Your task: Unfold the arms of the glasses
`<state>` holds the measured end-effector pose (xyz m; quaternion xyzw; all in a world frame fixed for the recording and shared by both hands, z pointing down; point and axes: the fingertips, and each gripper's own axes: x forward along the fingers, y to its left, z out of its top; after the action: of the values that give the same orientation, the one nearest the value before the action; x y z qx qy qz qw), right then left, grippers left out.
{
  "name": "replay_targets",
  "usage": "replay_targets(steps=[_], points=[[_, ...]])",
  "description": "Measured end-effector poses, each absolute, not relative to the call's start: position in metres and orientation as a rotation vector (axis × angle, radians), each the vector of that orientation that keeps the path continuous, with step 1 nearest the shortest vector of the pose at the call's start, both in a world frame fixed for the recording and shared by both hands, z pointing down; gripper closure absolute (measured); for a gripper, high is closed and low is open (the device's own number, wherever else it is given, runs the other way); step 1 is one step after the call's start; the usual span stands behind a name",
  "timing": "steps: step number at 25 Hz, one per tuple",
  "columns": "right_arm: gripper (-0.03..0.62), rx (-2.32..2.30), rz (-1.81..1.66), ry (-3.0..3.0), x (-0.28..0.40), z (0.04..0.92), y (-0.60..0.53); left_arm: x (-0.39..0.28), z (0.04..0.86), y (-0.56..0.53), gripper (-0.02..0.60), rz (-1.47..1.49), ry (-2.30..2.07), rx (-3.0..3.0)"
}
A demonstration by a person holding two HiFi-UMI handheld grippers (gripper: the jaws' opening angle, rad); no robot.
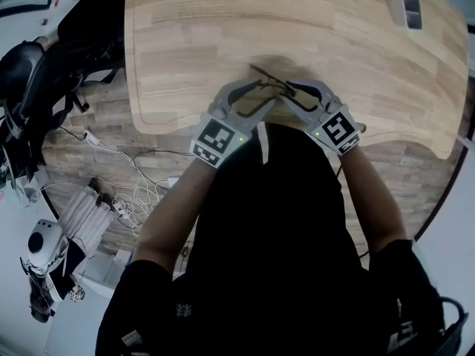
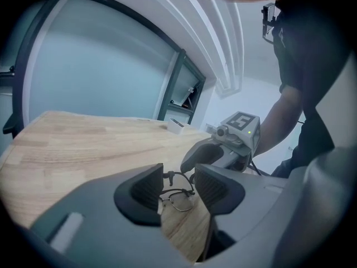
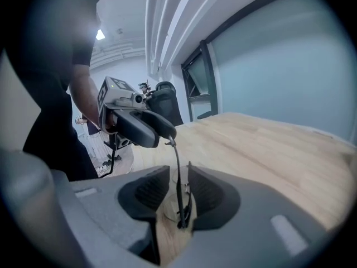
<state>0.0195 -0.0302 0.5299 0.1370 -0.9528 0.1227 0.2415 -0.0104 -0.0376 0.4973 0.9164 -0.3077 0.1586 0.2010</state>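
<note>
Thin dark-framed glasses sit on the wooden table near its front edge, between my two grippers. The left gripper reaches in from the left and the right gripper from the right. In the left gripper view the left gripper stands open, with the glasses seen through the gap and one arm's curved tip by its left pad. In the right gripper view the glasses stand edge-on between the pads of the right gripper, with a gap on the left. One arm rises to the left gripper's fingertip.
A small white box lies at the table's far right, also seen as the white box in the left gripper view. Cables and dark equipment lie on the floor left of the table. The table's front edge curves just below the grippers.
</note>
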Motion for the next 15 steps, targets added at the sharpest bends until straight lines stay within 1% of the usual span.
replay_targets(steps=[4,15], points=[[0.471,0.399,0.334,-2.600,0.030,0.527,-0.024,-0.002,0.489,-0.031,0.396,0.446,-0.839,2.589],[0.464,0.539,0.377,-2.610,0.047,0.514,-0.014,0.022,0.468,-0.020,0.402,0.451,-0.748,2.673]])
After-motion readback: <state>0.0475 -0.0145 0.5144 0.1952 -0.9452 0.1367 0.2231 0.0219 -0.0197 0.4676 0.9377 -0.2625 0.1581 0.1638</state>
